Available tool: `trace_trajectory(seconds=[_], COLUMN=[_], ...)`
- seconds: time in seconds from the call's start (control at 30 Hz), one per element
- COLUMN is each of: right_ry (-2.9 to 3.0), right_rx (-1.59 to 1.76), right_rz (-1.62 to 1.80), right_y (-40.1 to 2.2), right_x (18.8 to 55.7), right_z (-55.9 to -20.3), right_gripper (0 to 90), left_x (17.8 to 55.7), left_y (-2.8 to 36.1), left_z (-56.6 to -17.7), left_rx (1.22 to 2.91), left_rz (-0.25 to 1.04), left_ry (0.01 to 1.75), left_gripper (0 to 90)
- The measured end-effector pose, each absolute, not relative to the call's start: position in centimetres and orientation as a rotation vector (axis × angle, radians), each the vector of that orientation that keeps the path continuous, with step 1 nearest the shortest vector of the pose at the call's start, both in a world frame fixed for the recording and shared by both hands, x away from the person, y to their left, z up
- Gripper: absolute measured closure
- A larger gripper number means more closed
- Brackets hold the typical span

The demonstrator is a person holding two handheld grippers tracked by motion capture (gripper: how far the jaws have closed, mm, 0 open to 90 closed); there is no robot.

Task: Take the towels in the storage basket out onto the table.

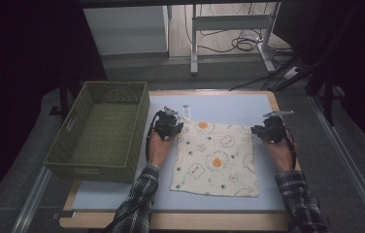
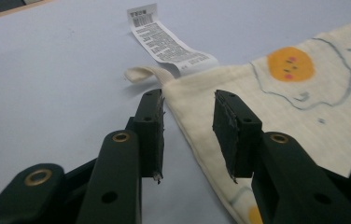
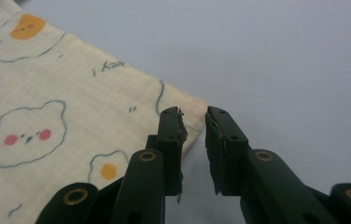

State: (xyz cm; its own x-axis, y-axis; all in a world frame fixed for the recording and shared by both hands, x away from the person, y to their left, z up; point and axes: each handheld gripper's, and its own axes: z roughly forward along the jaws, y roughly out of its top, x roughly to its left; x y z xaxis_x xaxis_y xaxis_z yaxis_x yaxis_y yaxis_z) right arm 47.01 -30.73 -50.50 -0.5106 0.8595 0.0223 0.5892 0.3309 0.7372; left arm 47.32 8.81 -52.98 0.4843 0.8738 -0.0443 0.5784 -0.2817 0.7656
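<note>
My left fingers (image 2: 187,126) stand open astride the cloth's (image 1: 217,158) far-left corner, by its label (image 2: 169,44). My right fingers (image 3: 194,140) gape slightly at its far-right corner. The cloth lies flat on the table (image 1: 229,104), beside a basket (image 1: 100,131).

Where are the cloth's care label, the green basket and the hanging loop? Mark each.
care label (image 2: 170,43), left gripper view, its printed middle
green basket (image 1: 69,127), high view, its left wall
hanging loop (image 2: 143,73), left gripper view, its curved top
</note>
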Motion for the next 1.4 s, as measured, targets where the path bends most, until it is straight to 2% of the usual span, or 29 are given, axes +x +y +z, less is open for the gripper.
trace_trajectory(seconds=[0.13, 0.23, 0.4, 0.47, 0.53, 0.63, 0.97, 1.2, 1.4], right_ry=[2.213, 2.209, 2.227, 2.226, 2.229, 2.236, 2.208, 2.207, 2.222], right_rx=[1.287, 1.281, 1.278, 1.268, 1.299, 1.286, 1.237, 1.178, 1.151], right_rz=[1.017, 1.018, 0.980, 0.969, 0.974, 0.928, 1.010, 1.050, 1.106], right_y=[-30.8, -30.5, -29.7, -29.3, -29.1, -28.5, -29.1, -29.7, -30.6], right_x=[47.7, 48.2, 48.9, 49.0, 49.0, 48.7, 47.5, 45.2, 42.6], right_z=[-50.4, -50.6, -51.8, -52.1, -52.0, -51.8, -49.3, -47.8, -47.7], right_gripper=[76.2, 76.1, 71.0, 74.5, 83.3, 86.6, 86.8, 86.8, 86.9], left_x=[48.3, 48.8, 49.2, 49.2, 49.1, 49.0, 47.0, 43.8, 41.2], left_y=[8.3, 7.8, 7.5, 7.5, 7.4, 7.2, 8.3, 8.4, 8.7], left_z=[-53.5, -53.9, -54.0, -54.0, -54.0, -53.9, -50.9, -49.8, -49.9], left_rx=[1.989, 1.988, 2.015, 2.022, 2.014, 2.022, 1.968, 1.965, 1.944], left_rz=[0.520, 0.549, 0.578, 0.538, 0.484, 0.460, 0.518, 0.559, 0.539], left_ry=[1.210, 1.220, 1.244, 1.221, 1.215, 1.210, 1.143, 1.085, 1.053], left_gripper=[62.5, 57.7, 52.3, 60.3, 75.1, 87.2, 88.5, 88.6, 88.6])
